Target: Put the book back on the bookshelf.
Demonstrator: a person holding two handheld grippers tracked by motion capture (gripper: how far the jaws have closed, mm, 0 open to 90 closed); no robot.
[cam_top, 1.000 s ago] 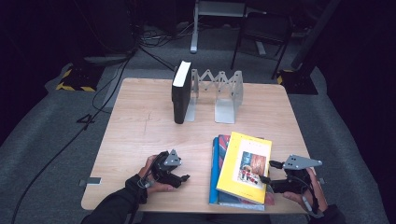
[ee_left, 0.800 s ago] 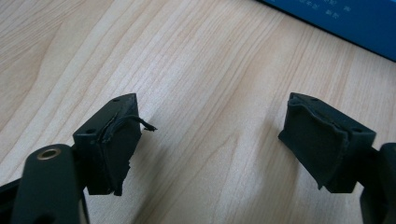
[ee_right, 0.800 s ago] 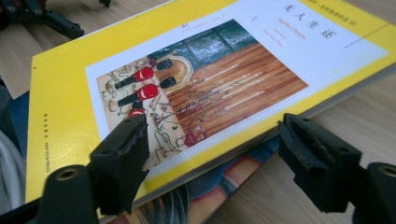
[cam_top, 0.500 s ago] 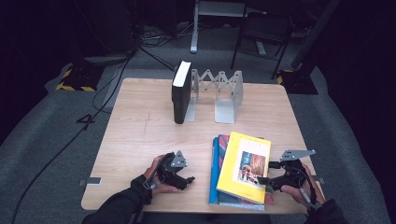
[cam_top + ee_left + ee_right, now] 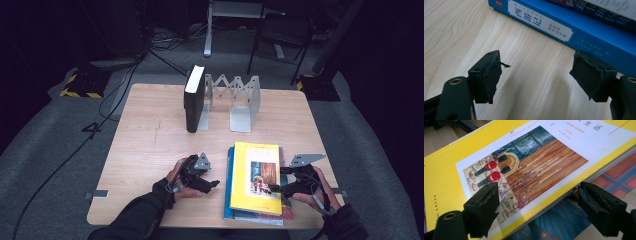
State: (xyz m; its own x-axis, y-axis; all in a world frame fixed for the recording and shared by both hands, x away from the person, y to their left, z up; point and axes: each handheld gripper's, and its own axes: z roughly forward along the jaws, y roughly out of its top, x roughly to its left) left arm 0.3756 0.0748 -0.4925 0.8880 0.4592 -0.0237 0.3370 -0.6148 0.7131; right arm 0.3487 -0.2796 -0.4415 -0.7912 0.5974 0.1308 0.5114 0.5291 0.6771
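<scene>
Since the earlier frame, the left gripper (image 5: 212, 183) had slid right toward the blue book (image 5: 584, 30) at the bottom of the stack in the lower middle of the high view; its jaws, just closing slightly, stood apart over bare table (image 5: 150, 135). The right gripper (image 5: 272, 189) had moved left over the yellow book (image 5: 256, 176) on top, jaws apart astride its edge, having just narrowed a little.

The blue book's spine (image 5: 564, 30), upper part of the left gripper view, reads 西游记. Top of the right gripper view, the yellow book's cover (image 5: 446, 170) carries "Agatha Christie" beside 生还.
</scene>
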